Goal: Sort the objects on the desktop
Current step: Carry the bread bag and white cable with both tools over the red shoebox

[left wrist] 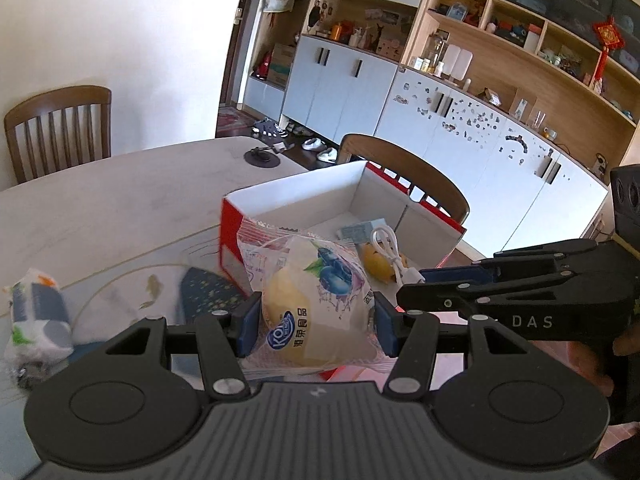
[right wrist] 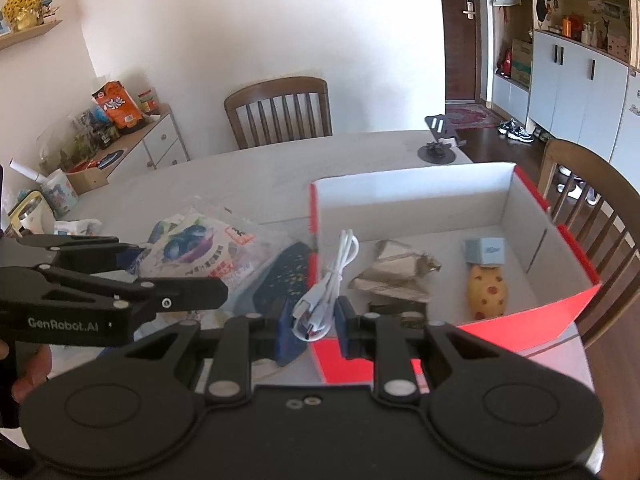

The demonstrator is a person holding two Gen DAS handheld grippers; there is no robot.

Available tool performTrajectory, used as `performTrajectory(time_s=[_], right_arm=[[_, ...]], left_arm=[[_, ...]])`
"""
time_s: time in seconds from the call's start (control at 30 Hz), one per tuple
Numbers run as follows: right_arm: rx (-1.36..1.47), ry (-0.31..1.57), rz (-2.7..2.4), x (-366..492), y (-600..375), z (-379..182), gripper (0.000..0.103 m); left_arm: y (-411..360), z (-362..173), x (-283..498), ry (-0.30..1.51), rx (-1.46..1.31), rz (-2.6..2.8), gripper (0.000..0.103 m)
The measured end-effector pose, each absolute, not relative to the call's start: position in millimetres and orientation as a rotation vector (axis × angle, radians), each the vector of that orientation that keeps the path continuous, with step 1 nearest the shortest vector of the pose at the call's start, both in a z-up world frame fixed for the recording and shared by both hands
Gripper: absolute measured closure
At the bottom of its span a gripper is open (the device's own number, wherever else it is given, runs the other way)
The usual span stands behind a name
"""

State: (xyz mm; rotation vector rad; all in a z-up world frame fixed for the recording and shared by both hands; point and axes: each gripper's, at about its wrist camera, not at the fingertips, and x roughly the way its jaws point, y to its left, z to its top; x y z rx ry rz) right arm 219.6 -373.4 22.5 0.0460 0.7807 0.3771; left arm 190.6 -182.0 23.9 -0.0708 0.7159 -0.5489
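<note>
My left gripper is shut on a clear snack bag with a blueberry print and a pale bun inside, held just in front of the red-and-white box. My right gripper is shut on a coiled white USB cable, held over the box's near left corner. Inside the box lie a yellow spotted toy, a small grey-blue carton and crumpled brown paper. The left gripper with the bag also shows in the right wrist view.
A dark blue patterned pouch lies left of the box. A wrapped tissue pack lies at the table's left. A black stand sits at the far table edge. Wooden chairs stand around the table.
</note>
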Motion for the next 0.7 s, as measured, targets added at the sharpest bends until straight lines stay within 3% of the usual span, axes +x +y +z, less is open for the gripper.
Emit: performTrajectory(time_s=[0.7], right_arm=[[0.064, 0.82, 0.361, 266.2, -448.7, 9.4, 0.08]], left_arm=[[-268.6, 15.5, 257.6, 0.782, -0.009, -0.551, 0.048]])
